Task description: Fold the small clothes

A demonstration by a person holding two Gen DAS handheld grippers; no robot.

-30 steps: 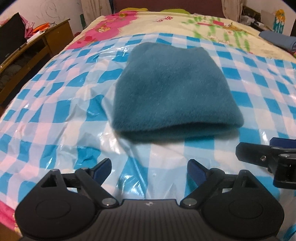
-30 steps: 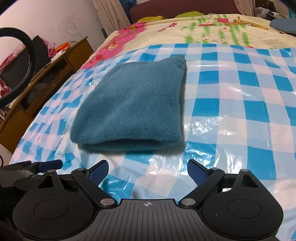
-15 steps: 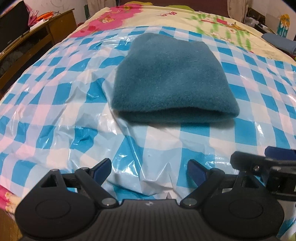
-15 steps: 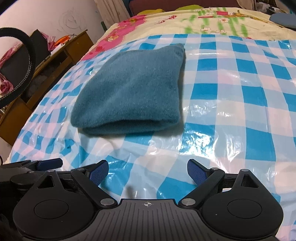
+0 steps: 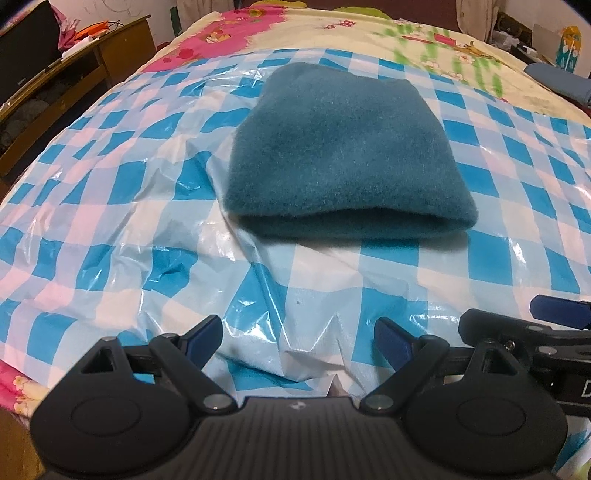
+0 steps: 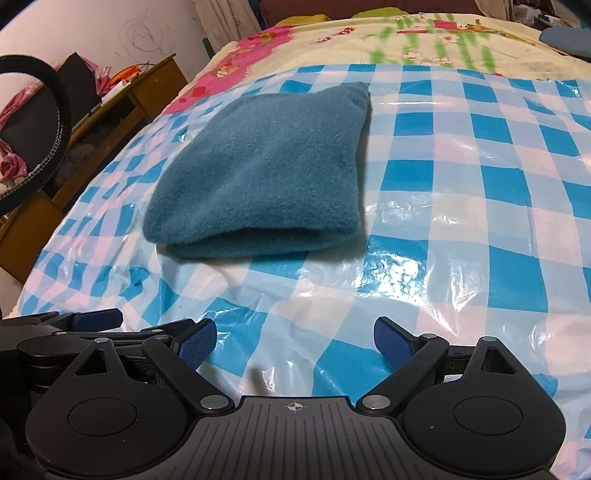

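A teal fleece garment [image 5: 341, 155] lies folded flat on the blue-and-white checked plastic sheet [image 5: 110, 206], its doubled edge facing me. My left gripper [image 5: 297, 338] is open and empty, held back from that edge over wrinkled plastic. In the right wrist view the same garment [image 6: 266, 177] lies ahead and to the left, and my right gripper [image 6: 295, 341] is open with nothing between its blue pads. Each gripper shows in the other's view: the right one [image 5: 546, 328] at the right edge, the left one [image 6: 85, 325] at the lower left.
The sheet covers a bed with a floral quilt [image 5: 424, 33] beyond it. A wooden desk [image 5: 85, 70] with clutter stands off the left side. A grey-blue item [image 5: 561, 83] lies at the far right. A black strap loop [image 6: 55, 118] hangs at left.
Both grippers have drawn back toward the near edge of the bed, away from the garment. The garment has stayed in place. Both grippers stay open.
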